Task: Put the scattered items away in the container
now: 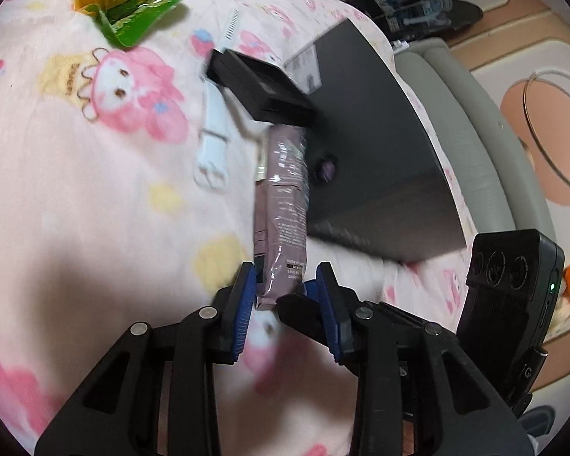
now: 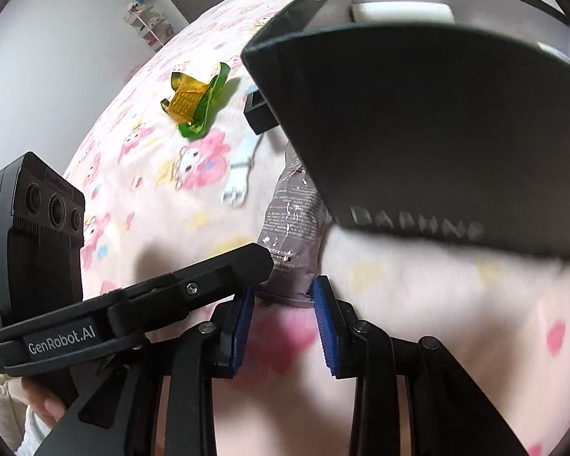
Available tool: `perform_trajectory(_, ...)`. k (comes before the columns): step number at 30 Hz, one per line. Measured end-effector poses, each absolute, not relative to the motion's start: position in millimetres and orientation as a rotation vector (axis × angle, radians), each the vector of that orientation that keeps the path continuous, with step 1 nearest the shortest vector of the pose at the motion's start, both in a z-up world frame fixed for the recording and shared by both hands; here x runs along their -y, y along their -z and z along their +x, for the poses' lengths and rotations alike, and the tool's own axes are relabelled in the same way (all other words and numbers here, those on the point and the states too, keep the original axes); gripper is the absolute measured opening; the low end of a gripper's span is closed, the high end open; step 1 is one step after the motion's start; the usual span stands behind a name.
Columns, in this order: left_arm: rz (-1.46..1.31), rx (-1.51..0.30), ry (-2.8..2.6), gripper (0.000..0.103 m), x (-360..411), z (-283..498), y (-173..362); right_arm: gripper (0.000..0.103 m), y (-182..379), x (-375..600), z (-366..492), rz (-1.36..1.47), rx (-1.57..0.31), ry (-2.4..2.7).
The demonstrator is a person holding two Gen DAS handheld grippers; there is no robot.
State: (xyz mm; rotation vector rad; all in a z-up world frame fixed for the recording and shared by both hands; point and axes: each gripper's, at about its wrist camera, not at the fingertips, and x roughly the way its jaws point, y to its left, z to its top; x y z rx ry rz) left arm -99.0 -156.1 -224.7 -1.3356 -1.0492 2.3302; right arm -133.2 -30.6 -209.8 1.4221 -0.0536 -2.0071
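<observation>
Pouch (image 1: 281,209): mauve foil pack lying on the bed (image 1: 76,190), beside the dark box (image 1: 380,159).
Axis: long side runs straight away from both grippers; near end points at them, far end reaches under the black case (image 1: 262,87).
Left gripper (image 1: 287,288): fingers part-spread either side of the pouch's near end; contact unclear, no firm pinch seen.
Right gripper (image 2: 283,292): fingers likewise spread at the same end, not clamped.
Risk: slick foil gripped only at its tip may slip or sag.
Risk: lifting could snag the case or box wall.
</observation>
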Motion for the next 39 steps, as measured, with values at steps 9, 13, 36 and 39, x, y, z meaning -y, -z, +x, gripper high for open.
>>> perform_trajectory(9, -1.422, 1.043, -2.293, 0.032, 124, -60, 227, 0.030, 206, -1, -90, 1.479, 0.025, 1.999)
perform_trajectory(13, -1.456, 1.037, -2.308, 0.032, 125, -63, 234, 0.030, 209, -2, -97, 1.488, -0.076, 1.982)
perform_trajectory(36, -1.561, 0.994, -2.468, 0.031, 108, -55, 220, 0.036, 221, 8, -107, 1.337, -0.187, 1.843)
perform_trajectory(39, -1.588, 0.981, -2.469, 0.031, 105, -53, 212, 0.035, 219, 7, -111, 1.348, -0.188, 1.837)
